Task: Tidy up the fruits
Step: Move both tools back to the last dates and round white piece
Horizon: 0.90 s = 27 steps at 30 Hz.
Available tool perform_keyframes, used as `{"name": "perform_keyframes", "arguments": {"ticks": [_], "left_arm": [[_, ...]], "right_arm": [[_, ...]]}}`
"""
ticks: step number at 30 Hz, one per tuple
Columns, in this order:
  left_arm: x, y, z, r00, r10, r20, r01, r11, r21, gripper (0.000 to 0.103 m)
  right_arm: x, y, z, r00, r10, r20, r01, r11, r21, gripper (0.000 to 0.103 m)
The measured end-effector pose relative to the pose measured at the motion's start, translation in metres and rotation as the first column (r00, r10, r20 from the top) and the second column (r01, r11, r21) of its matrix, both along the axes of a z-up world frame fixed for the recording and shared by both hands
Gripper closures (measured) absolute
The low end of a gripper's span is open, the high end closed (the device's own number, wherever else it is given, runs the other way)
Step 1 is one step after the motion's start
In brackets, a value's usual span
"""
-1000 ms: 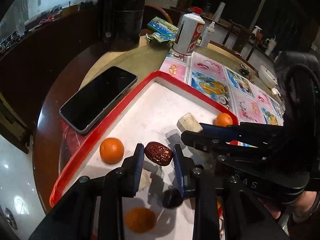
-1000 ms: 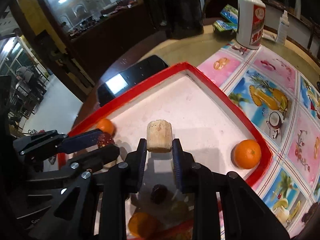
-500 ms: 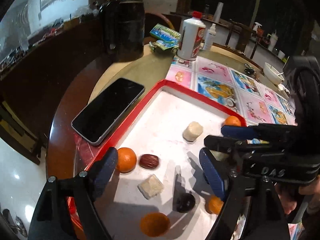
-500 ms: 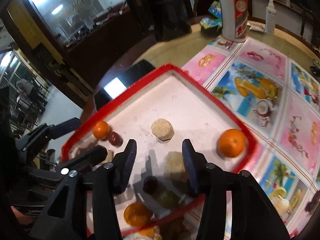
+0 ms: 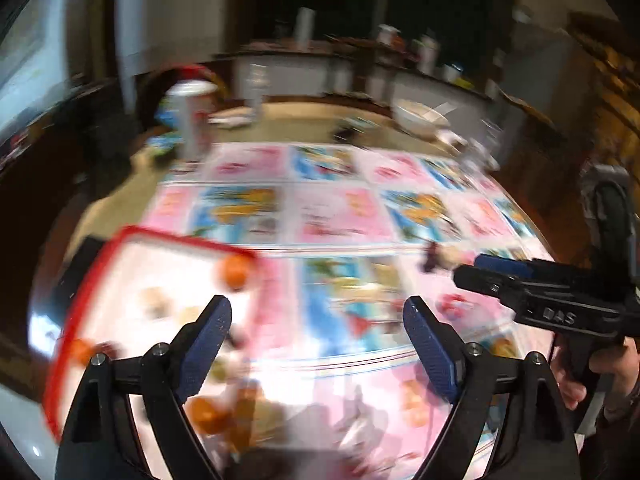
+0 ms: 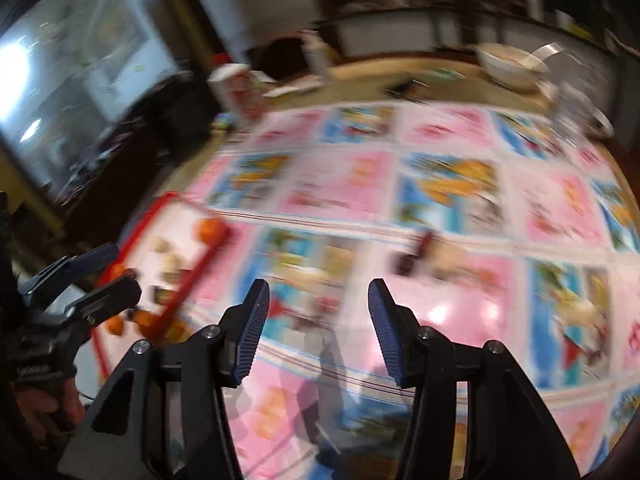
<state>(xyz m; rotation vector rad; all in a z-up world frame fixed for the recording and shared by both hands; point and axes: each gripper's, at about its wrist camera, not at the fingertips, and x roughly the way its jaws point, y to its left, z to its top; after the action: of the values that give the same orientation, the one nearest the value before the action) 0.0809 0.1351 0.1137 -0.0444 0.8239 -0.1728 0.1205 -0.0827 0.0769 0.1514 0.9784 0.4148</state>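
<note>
Both views are motion-blurred. The red-rimmed white tray (image 5: 180,240) lies at the left and holds oranges (image 5: 234,272), pale pieces and dark fruits. My left gripper (image 5: 316,312) is open and empty above the patterned tablecloth, just right of the tray. My right gripper (image 6: 318,292) is also open and empty, over the cloth further right. A small dark fruit (image 6: 416,252) with a pale piece beside it lies on the cloth ahead of it. Each view shows the other gripper: the right gripper (image 5: 476,270) at the right edge, the left gripper (image 6: 116,270) beside the tray (image 6: 200,268).
A white bottle with a red cap (image 5: 192,120) stands at the back left. At the back right of the table sits a white bowl (image 5: 420,116) with a spoon. The fruit-print tablecloth (image 5: 340,208) covers the table's middle and right. A hand holds the right gripper.
Both grippers let go of the date and the pale piece in the tray, opened, and have swung right, out over the tablecloth. The tray now sits at the left of both views.
</note>
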Motion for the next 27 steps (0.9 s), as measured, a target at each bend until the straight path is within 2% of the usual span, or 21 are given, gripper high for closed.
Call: {"name": "perform_keyframes", "arguments": {"ticks": [5, 9, 14, 20, 23, 27], "left_arm": [[0.037, -0.073, -0.029, 0.989, -0.147, -0.008, 0.147, 0.989, 0.028, 0.015], [0.067, -0.107, -0.056, 0.979, -0.2, -0.042, 0.203, 0.976, 0.078, 0.015], [0.09, -0.112, -0.082, 0.973, -0.201, -0.116, 0.208, 0.977, 0.052, 0.015], [0.094, -0.125, -0.098, 0.943, -0.303, -0.139, 0.316, 0.946, 0.077, 0.015], [0.097, -0.13, -0.101, 0.93, -0.34, -0.141, 0.354, 0.931, 0.09, 0.015], [0.107, -0.138, -0.107, 0.901, -0.402, -0.166, 0.419, 0.904, 0.083, 0.015]], "right_arm": [[0.026, -0.036, -0.027, 0.999, -0.043, -0.03, 0.041, 0.996, -0.082, 0.05], [0.046, -0.045, -0.045, 0.999, -0.038, -0.028, 0.034, 0.991, -0.129, 0.05], [0.062, -0.057, -0.063, 0.999, -0.01, -0.046, 0.003, 0.989, -0.147, 0.05], [0.069, -0.049, -0.07, 0.994, 0.093, -0.053, -0.101, 0.979, -0.175, 0.049], [0.074, -0.047, -0.075, 0.991, 0.112, -0.067, -0.123, 0.975, -0.185, 0.049], [0.08, -0.044, -0.079, 0.989, 0.132, -0.066, -0.143, 0.969, -0.201, 0.049]]}}
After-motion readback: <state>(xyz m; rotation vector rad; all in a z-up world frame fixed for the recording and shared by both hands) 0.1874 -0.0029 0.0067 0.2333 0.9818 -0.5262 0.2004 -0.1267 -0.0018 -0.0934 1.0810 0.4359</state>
